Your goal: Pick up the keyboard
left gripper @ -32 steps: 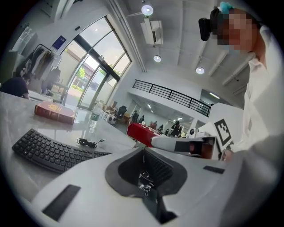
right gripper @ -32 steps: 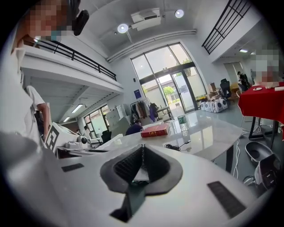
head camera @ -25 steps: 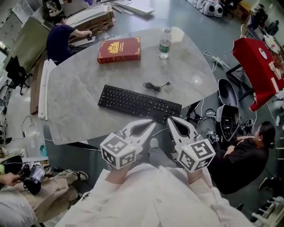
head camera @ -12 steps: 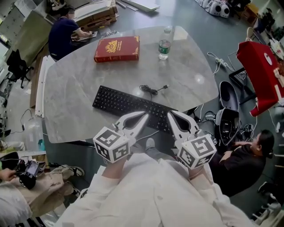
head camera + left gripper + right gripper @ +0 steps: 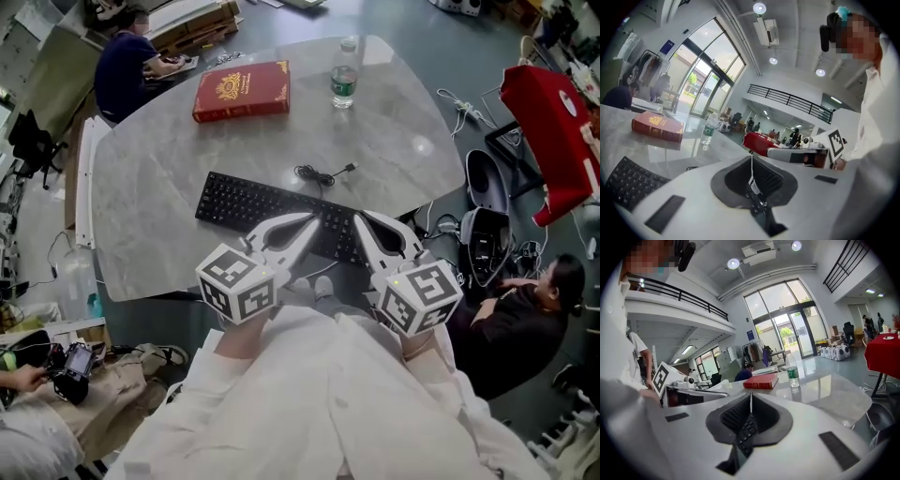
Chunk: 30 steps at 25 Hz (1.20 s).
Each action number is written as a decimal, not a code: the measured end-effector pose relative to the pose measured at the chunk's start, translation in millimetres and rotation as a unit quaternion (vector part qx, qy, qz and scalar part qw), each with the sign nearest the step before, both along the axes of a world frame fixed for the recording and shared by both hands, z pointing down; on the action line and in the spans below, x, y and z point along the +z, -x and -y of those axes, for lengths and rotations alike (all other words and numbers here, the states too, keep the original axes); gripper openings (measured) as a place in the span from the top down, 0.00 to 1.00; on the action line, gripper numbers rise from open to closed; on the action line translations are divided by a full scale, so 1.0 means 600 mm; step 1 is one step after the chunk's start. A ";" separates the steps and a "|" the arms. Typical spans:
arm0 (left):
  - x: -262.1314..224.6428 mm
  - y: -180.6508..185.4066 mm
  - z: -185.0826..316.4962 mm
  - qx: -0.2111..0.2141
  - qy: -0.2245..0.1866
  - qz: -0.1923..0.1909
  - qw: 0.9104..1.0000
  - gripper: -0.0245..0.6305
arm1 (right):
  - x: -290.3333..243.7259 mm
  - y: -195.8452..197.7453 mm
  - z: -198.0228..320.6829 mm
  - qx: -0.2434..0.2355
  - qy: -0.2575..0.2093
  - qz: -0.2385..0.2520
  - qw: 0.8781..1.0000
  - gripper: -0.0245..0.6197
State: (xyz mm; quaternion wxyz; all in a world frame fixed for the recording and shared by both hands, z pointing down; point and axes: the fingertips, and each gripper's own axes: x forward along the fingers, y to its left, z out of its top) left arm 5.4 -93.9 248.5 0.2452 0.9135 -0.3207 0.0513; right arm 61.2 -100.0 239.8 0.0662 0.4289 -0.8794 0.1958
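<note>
In the head view a black keyboard (image 5: 262,211) lies slantwise on the grey marble table (image 5: 159,187), with its coiled cable (image 5: 322,174) just behind it. My left gripper (image 5: 313,223) is shut with nothing in it, its tips over the keyboard's near edge right of the middle. My right gripper (image 5: 360,219) is shut too and holds nothing, its tips over the keyboard's right end. The left gripper view has the keyboard (image 5: 627,180) at lower left, beside the shut left gripper (image 5: 751,158). In the right gripper view its keys (image 5: 746,431) show below the shut right gripper (image 5: 750,397).
A red book (image 5: 241,90) and a water bottle (image 5: 345,81) stand at the table's far side. One person (image 5: 127,70) sits beyond the far left corner, another (image 5: 516,319) low on the right. Red furniture (image 5: 553,122) and gear on the floor lie to the right.
Both grippers have moved forward together, from short of the table's near edge to over the keyboard's near edge. Their jaws stayed shut. The keyboard has not moved.
</note>
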 end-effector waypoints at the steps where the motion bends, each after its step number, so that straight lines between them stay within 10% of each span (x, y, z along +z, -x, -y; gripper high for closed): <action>1: -0.006 -0.003 0.001 0.008 -0.003 0.000 1.000 0.94 | -0.006 -0.001 0.002 0.005 -0.002 0.002 1.000 0.91; 30: 0.086 -0.010 -0.021 0.063 0.076 0.014 0.995 0.94 | 0.101 -0.055 -0.036 0.075 0.092 -0.001 0.993 0.91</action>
